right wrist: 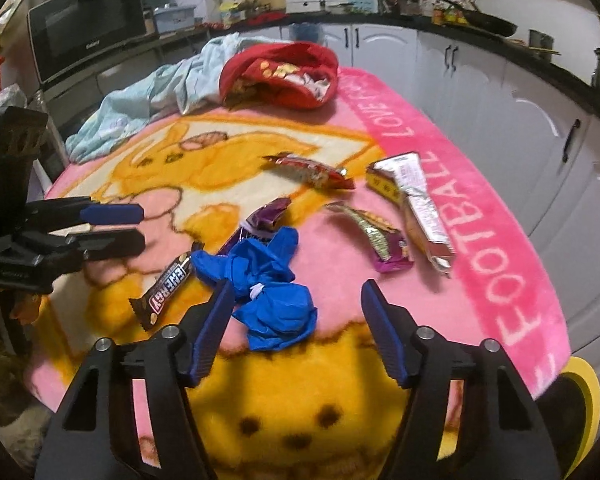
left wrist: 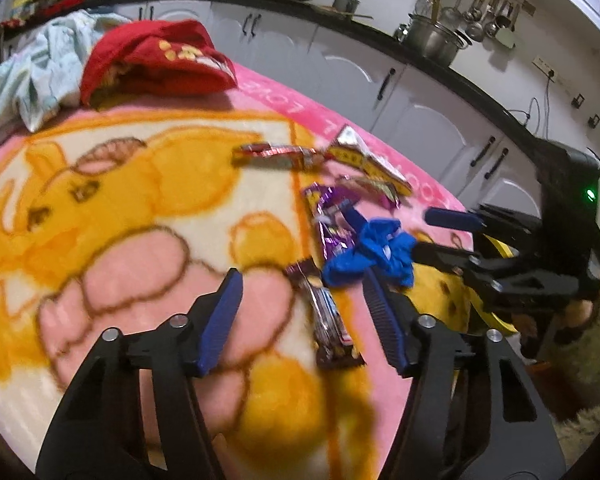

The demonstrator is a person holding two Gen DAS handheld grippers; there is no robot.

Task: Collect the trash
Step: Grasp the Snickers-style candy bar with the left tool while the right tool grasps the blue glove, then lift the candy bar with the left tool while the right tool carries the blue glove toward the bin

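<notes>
Trash lies on a pink and yellow cartoon blanket [right wrist: 480, 216]. A crumpled blue glove [right wrist: 268, 292] lies between the open fingers of my right gripper [right wrist: 296, 292]; it also shows in the left wrist view [left wrist: 368, 252]. A dark brown Energy bar wrapper [right wrist: 164, 288] lies left of it and sits between the open fingers of my left gripper [left wrist: 304, 284], shown there too [left wrist: 328, 320]. A purple wrapper [right wrist: 268, 216], a red wrapper [right wrist: 312, 170], a gold and purple wrapper [right wrist: 376, 236] and a silver and yellow wrapper [right wrist: 416, 204] lie beyond. Both grippers are empty.
A red cloth bag [right wrist: 284, 72] and a pale blue cloth [right wrist: 140, 96] lie at the blanket's far end. White kitchen cabinets [right wrist: 500, 80] run along the right. A microwave [right wrist: 84, 24] stands at the back left. A yellow object [right wrist: 584, 400] sits past the blanket's right edge.
</notes>
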